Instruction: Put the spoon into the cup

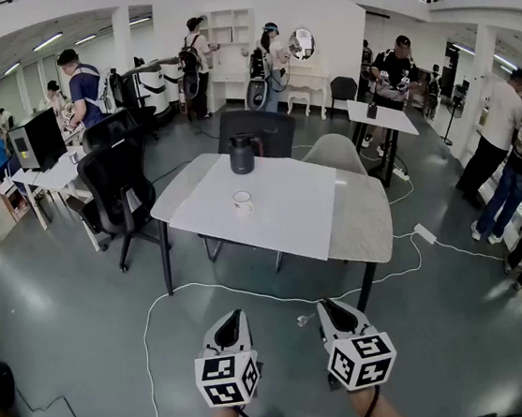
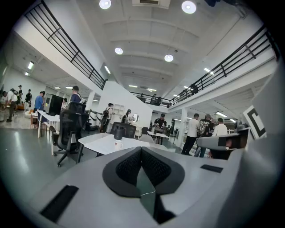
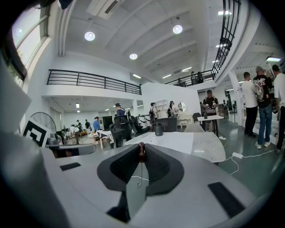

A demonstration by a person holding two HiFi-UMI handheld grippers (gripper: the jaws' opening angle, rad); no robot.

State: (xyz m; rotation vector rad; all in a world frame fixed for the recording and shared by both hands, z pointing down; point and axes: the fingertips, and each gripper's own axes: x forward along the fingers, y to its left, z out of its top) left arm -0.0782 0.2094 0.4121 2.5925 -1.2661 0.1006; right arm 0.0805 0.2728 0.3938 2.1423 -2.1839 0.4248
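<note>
A white cup (image 1: 242,200) stands on the white-topped table (image 1: 290,213), well ahead of both grippers; it also shows small in the left gripper view (image 2: 118,143). My right gripper (image 1: 328,305) is shut on the spoon (image 1: 305,319), whose shiny end sticks out to the left over the floor. In the right gripper view a dark brown part of the spoon (image 3: 141,151) sits pinched at the jaw tips. My left gripper (image 1: 229,318) hangs beside it, shut with nothing in it. Both grippers are held over the floor, short of the table.
A dark jug (image 1: 241,154) stands behind the cup. Black office chairs (image 1: 117,187) are left of the table, another chair behind it. A white cable (image 1: 160,310) loops across the grey floor to a power strip (image 1: 425,233). Several people stand around the hall.
</note>
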